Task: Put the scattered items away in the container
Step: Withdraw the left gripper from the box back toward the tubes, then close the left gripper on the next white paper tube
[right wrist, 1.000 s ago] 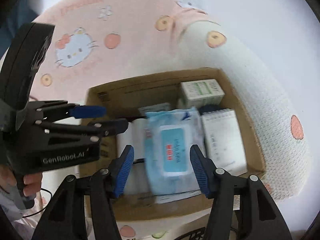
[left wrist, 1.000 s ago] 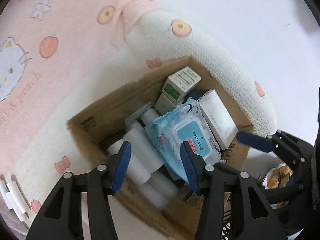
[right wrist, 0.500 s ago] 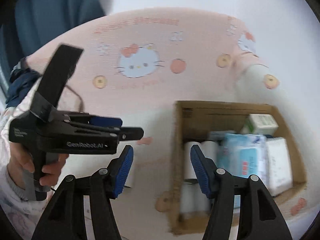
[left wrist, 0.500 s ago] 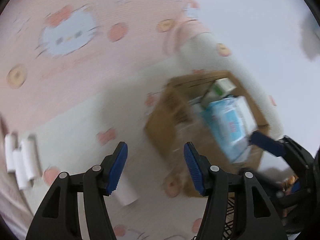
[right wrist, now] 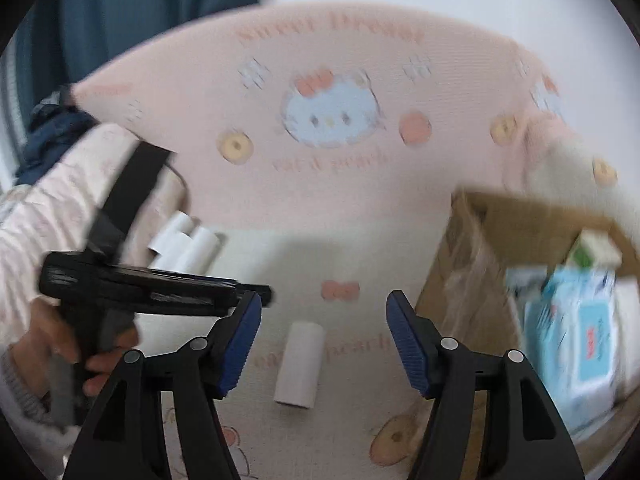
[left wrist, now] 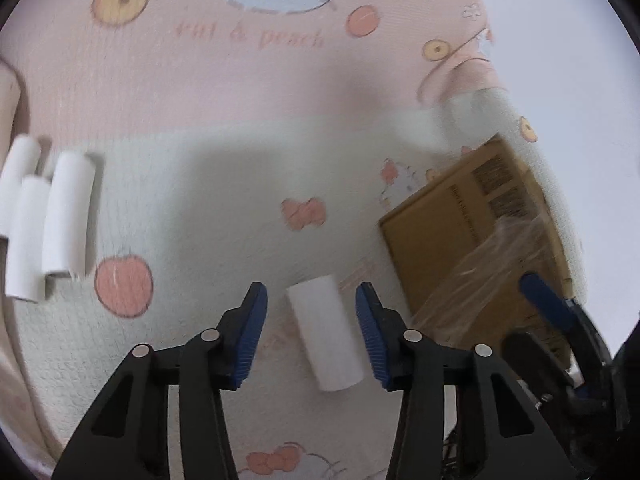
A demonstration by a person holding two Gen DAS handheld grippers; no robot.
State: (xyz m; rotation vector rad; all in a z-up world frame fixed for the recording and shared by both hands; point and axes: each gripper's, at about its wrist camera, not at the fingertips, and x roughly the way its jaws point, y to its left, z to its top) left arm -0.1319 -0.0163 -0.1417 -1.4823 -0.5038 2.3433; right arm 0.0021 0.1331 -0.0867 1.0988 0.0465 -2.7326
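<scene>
Cardboard box [right wrist: 472, 280] on the bed already holds wipes and cartons.
Left hand-held gripper [left wrist: 311, 332] hangs released around one white paper roll [left wrist: 325, 336]; three more rolls [left wrist: 44, 220] wait well apart; right hand-held gripper [right wrist: 324, 344] released, empty.

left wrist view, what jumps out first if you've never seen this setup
A lone white roll lies on the cat-print blanket, framed between the open blue pads of the left gripper. To its right stands the cardboard box; the right wrist view shows a blue wipes pack inside it. Three more white rolls lie clustered at the far left edge.
</scene>
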